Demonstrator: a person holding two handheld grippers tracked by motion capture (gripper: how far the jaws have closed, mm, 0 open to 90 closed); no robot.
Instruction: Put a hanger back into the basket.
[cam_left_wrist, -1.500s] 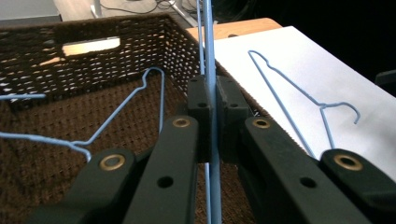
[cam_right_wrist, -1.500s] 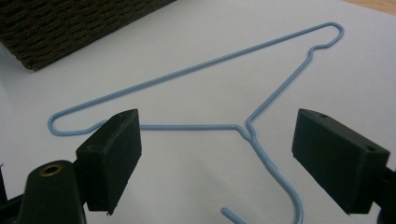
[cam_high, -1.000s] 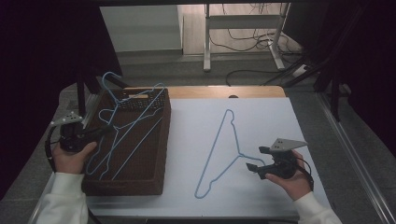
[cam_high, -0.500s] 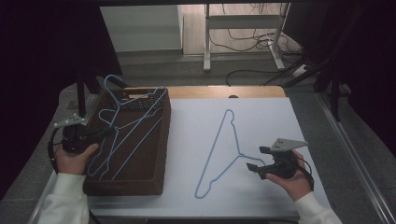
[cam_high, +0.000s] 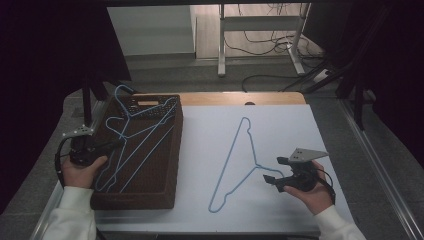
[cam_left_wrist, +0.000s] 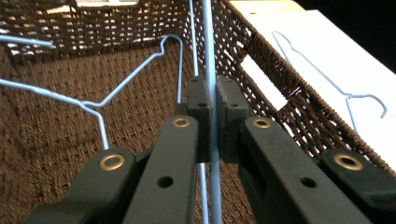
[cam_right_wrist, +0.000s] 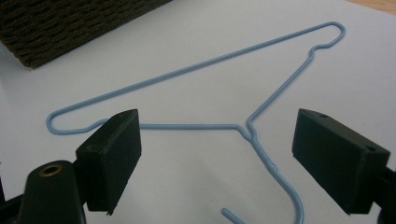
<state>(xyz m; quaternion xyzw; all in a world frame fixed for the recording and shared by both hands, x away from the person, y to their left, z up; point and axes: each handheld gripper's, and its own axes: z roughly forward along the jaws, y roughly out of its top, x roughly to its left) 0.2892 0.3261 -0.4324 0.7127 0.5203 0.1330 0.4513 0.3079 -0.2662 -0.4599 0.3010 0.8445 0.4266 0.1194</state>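
Basket (cam_high: 165, 195) is the landmark: left gripper (cam_high: 107, 146) sits over its left edge, jaws clenched on a hanger (cam_left_wrist: 208, 56) wire inside it, wire running lengthwise away from the jaws. Right gripper (cam_high: 275, 172) (released) hovers right of the basket, over the mat hanger's (cam_high: 235, 160) hook.

The high view is dim, with deep black at the left and right edges; the white table sheet (cam_high: 280, 135) is the brightest area, evenly lit with soft, faint shadows. The left gripper view is sharp on the basket weave (cam_left_wrist: 56, 93), while the near black jaws are slightly soft. The right gripper view is evenly lit, its jaws blurred.
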